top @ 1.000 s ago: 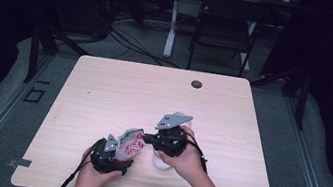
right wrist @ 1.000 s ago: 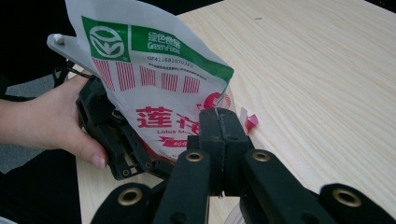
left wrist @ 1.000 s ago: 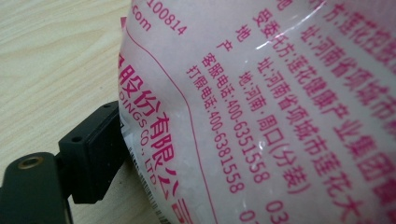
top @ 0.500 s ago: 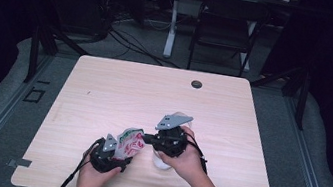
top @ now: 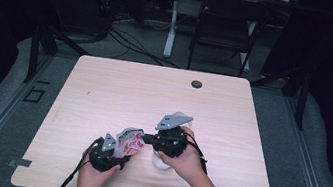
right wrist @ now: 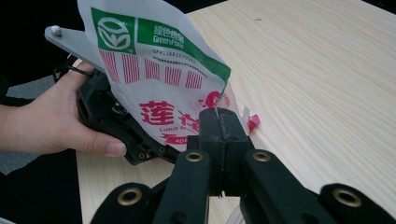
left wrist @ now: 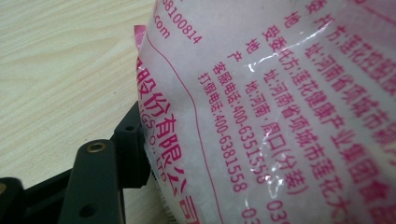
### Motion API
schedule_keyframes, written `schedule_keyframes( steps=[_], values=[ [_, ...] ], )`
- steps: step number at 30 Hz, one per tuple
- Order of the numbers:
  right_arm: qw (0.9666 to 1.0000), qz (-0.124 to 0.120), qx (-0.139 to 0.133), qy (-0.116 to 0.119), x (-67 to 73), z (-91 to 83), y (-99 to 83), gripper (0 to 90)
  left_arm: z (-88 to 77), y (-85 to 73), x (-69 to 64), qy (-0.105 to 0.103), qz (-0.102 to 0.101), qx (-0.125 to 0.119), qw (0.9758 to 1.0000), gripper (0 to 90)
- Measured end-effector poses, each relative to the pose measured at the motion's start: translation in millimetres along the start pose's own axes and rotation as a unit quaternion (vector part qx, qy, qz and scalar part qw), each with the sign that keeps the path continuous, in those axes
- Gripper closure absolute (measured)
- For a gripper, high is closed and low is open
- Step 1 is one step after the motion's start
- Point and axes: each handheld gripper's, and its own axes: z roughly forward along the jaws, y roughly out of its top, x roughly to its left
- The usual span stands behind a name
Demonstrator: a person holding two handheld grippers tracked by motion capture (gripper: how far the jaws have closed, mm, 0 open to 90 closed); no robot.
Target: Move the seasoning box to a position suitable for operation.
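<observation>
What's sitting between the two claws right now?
The printed packet, seen in the high view. The right claw is shut on its edge in the right gripper view; the left claw has just been closing, with the packet between its jaws.
</observation>
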Motion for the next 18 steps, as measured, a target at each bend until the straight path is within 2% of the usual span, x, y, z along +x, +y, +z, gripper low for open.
schedule_keyframes(
  steps=[13,18],
  values=[
    [1.0000,-0.002,0.003,0.002,1.1,0.7,0.0,90.0,-0.7,-0.4,1.1,-0.001,0.000,-0.005,1.0000,48.4],
    [1.0000,0.002,0.000,0.003,0.5,0.8,-0.4,90.0,-2.0,-1.0,1.5,-0.001,0.006,-0.010,0.9999,52.3]
  ],
)
